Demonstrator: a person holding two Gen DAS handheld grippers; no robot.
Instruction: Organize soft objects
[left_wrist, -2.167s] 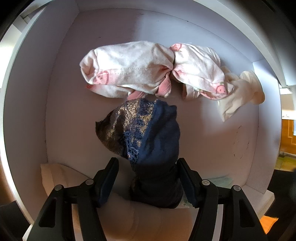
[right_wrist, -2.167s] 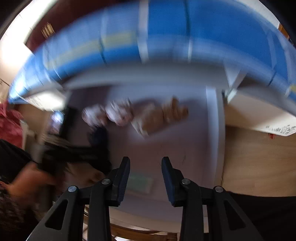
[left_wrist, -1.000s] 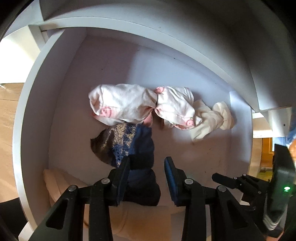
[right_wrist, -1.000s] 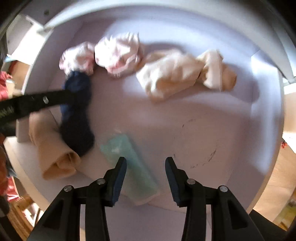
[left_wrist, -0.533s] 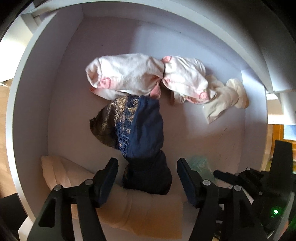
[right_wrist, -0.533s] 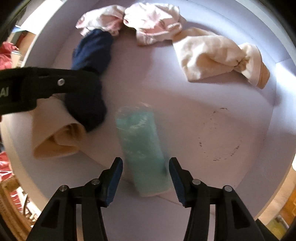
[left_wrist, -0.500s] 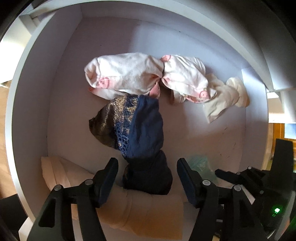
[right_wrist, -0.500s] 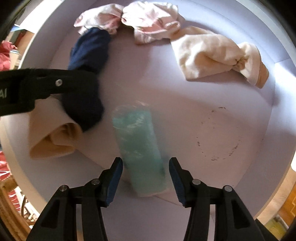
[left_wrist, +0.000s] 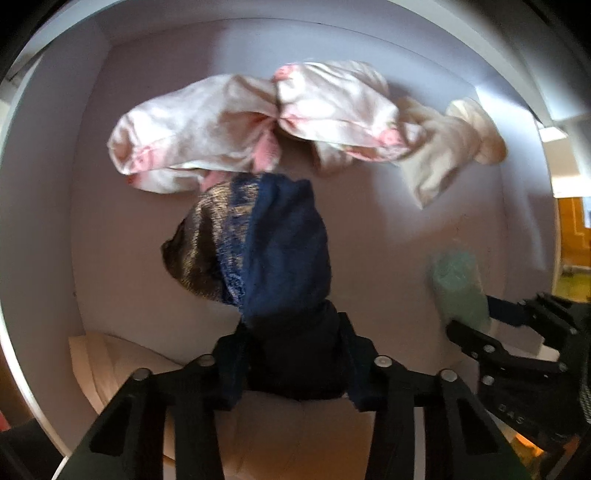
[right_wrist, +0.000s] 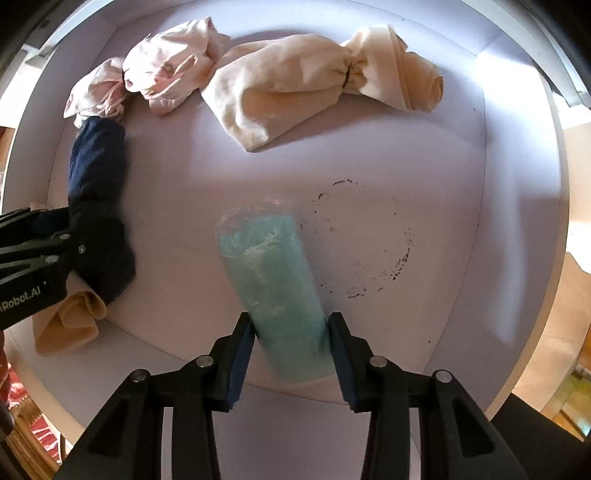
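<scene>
Fingers (left_wrist: 349, 362) of the left gripper (left_wrist: 291, 365) are pinching the near end of the navy bundle (left_wrist: 284, 258), pads pressing into the dark cloth on both sides; the rest of the bundle, with its gold-flecked lace patch, is stretching away ahead of the fingertips toward the pink-and-white garment (left_wrist: 236, 125); a beige roll (left_wrist: 122, 373) is lying under and just behind the left fingers.

Right gripper (right_wrist: 291, 343) is pointing down over the teal pouch (right_wrist: 273, 280); its jaws are closing, with the pouch's near end between them and the pads touching or almost touching its sides; I cannot tell for certain that they are gripping yet; the pouch's far end is reaching ahead of the fingertips across the white compartment floor (right_wrist: 424, 155); a cream bundle (right_wrist: 295, 88) is lying well ahead, near the back wall; a faint ring mark (right_wrist: 362, 240) is sitting ahead and to the right of the right fingers.

Step in hand, as I judge it: both hands are taking hold at once, one soft item each, inside the white compartment.

Next move, by my reading: the right jaws are needing a firm squeeze on the slippery-looking pouch before any lift; the navy bundle, being limp, is likely to trail and drag against the pink garment touching its far end, so a lift clear of it is called for.
</scene>
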